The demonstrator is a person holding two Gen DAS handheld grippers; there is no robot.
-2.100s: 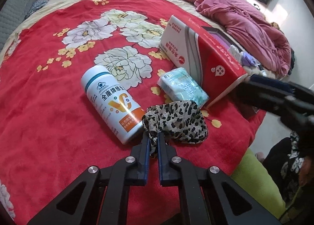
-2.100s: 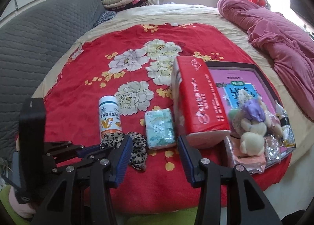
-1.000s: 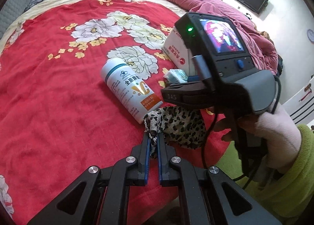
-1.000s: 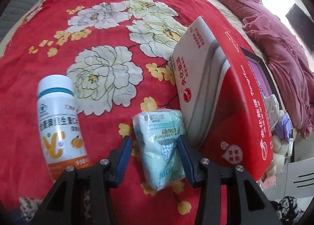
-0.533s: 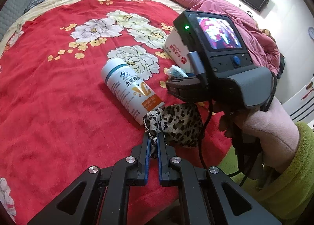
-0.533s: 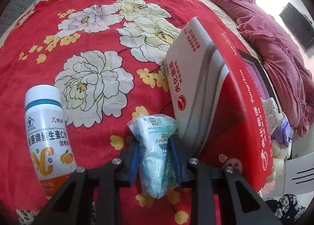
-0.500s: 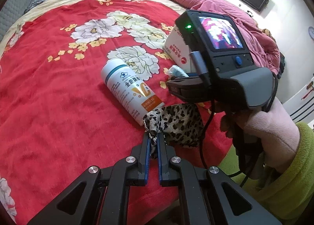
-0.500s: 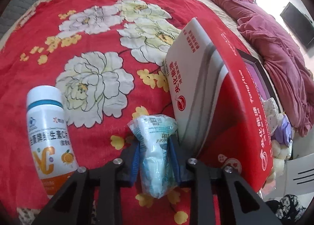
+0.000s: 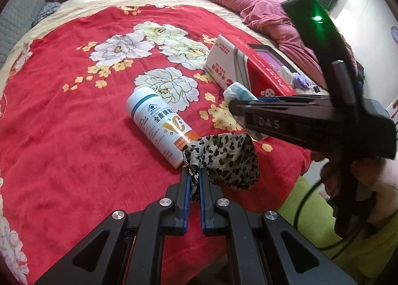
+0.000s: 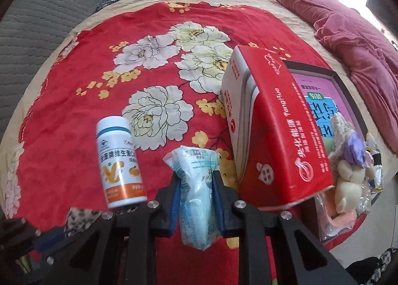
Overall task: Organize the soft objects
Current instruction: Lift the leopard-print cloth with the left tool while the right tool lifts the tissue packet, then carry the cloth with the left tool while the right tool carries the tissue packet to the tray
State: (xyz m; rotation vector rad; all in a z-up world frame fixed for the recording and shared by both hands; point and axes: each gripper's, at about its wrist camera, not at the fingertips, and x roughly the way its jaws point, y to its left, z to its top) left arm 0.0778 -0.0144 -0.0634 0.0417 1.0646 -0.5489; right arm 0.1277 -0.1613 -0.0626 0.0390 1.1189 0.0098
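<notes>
Since a moment ago the right gripper (image 10: 196, 193) has lifted the squeezed pale-blue plastic tissue pack (image 10: 196, 185) beside the tilted red cardboard box (image 10: 273, 135), presumably for sorting; the left gripper (image 9: 194, 180) stays clamped on the leopard-print fabric pouch (image 9: 223, 158).

Leopard pouch (image 9: 223, 160) bunched on bedspread; pale-blue tissue pack (image 10: 196, 193) squeezed.

Prob. bedroom: bed (image 9: 62, 116), quilt (image 9: 256, 9)

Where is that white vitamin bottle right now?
In the right wrist view, the vitamin bottle lies on the red floral blanket, left of the tissue pack.
</notes>
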